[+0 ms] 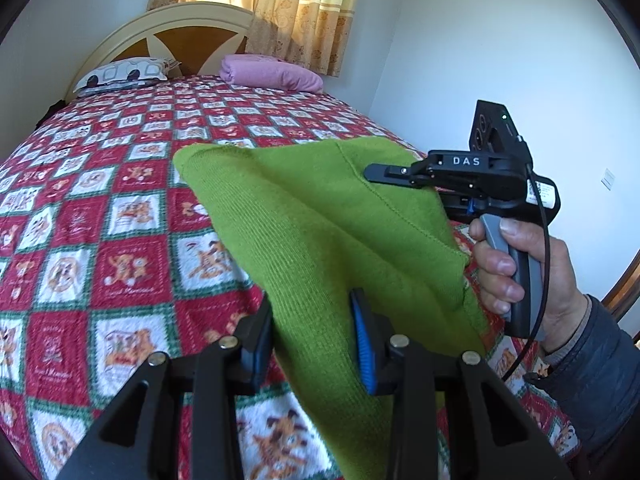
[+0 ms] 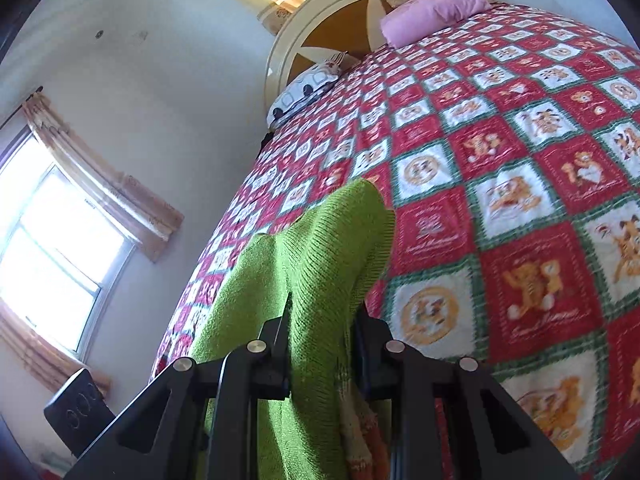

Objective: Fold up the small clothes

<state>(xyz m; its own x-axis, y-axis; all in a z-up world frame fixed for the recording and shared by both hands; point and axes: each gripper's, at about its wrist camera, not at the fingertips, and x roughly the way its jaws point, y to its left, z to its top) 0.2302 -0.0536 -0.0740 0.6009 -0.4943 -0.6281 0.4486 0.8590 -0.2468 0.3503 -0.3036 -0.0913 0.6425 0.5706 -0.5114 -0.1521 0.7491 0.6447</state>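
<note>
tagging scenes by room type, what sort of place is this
Almost certainly a home bedroom: a bed under a red checked quilt, pillows against an arched headboard, and curtains over the window.

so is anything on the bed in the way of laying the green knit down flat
Nothing visible. Both grippers, left and right, hold the green knit over bare quilt. The pink pillow and patterned pillow lie far off by the headboard.
</note>
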